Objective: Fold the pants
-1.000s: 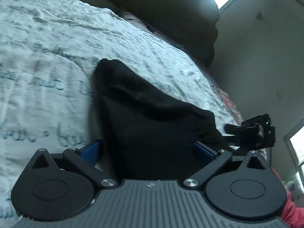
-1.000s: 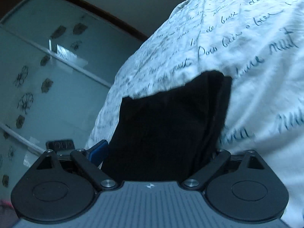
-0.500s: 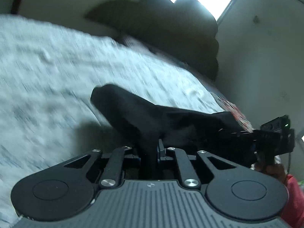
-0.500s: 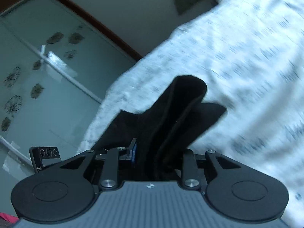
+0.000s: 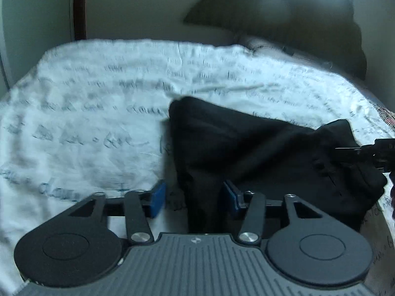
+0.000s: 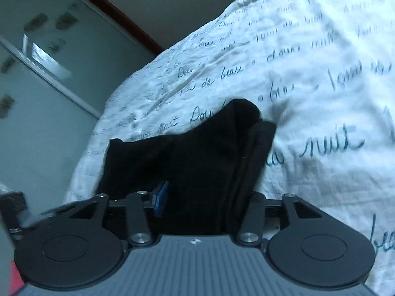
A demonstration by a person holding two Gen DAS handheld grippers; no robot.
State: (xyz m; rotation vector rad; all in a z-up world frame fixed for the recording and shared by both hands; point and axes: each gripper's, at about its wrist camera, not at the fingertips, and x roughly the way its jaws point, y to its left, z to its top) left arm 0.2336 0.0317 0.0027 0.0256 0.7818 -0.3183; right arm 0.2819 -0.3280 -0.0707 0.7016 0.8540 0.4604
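Your left tool (image 5: pixel 192 198) has its jaws partly apart, and they have just been opening. A fold of the black pants (image 5: pixel 259 153) runs up between the two blue pads (image 5: pixel 158 197). The left pad stands clear of the cloth with white bed cover showing in the gap. The right pad sits just beside the fold, and you cannot tell if it touches. So this tool has let go and squeezes nothing.

Your right tool (image 6: pixel 205 202) is also partly apart, and its jaws have just been opening too. A thick bunch of the pants (image 6: pixel 197 153) fills the space between the jaws. One blue pad (image 6: pixel 160 198) shows at the left edge of the cloth. The other pad is hidden behind the cloth, so you cannot tell if this tool pinches the pants or has dropped them.

The pants lie in a dark, bunched heap on the bed (image 5: pixel 86 123), on its white cover with blue writing (image 6: pixel 321 86).
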